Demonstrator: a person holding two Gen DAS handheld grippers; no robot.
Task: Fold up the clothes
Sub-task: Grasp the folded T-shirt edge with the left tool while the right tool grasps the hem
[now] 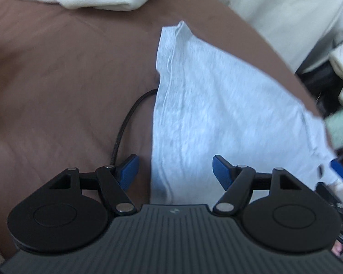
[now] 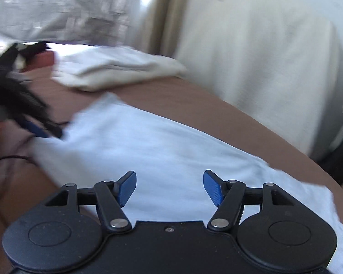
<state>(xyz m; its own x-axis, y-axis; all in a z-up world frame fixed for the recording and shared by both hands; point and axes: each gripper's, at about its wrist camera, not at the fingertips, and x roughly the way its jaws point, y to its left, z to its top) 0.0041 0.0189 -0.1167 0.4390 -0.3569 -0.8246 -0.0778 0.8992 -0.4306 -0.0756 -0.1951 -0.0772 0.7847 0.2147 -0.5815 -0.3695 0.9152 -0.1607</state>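
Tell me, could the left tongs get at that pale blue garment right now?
Probably yes. The left tongs are open and empty above the pale blue garment, which lies flat on the brown bedcover with nothing on top.

A black cable (image 1: 128, 118) curves across the brown bedsheet (image 1: 57, 80), with a pale curtain (image 2: 251, 52) hanging beyond the bed's far edge

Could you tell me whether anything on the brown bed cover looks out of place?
Yes: a black cable lies on the brown cover and runs under the left edge of the light grey garment, which could snag a fold.
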